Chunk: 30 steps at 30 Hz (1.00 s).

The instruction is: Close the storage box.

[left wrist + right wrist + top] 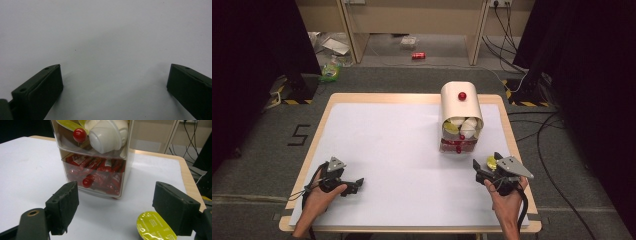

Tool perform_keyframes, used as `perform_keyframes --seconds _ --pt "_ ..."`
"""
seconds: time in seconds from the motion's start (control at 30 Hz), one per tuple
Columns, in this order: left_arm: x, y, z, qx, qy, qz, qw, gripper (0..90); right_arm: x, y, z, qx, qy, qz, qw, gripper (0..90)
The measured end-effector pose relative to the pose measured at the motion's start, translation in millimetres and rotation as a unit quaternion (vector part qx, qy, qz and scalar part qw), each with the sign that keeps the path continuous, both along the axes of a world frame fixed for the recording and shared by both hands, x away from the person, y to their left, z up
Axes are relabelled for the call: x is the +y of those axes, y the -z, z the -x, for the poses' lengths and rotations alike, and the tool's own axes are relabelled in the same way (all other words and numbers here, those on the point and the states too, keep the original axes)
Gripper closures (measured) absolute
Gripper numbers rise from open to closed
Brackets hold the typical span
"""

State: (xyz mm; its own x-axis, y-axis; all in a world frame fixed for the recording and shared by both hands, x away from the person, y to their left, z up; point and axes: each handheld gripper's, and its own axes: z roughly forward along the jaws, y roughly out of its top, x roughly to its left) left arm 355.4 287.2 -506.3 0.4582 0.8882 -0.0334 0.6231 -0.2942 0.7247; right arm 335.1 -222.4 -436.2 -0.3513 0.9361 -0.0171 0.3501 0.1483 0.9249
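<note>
Hovering wide-jawed beside a yellow-lidded coffee capsule point(156, 228), the right gripper point(125, 205) is facing the drawer organiser point(96, 157); the left gripper point(113, 87) is idling open over bare table point(105, 32).

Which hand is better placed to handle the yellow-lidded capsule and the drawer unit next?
Right. The right gripper stands open with the yellow-lidded capsule by its jaw, facing the drawer unit. The left gripper rests open at the table's far side.

Glossy yellow foil capsule lid point(156, 226)
</note>
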Motion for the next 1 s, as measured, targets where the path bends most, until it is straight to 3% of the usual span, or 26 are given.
perform_keyframes --seconds 1.0 --pt "-0.2 -0.1 -0.1 0.001 0.0 -0.001 1.0 0.0 -2.0 16.6 20.7 0.029 -0.011 0.007 0.9995 21.3"
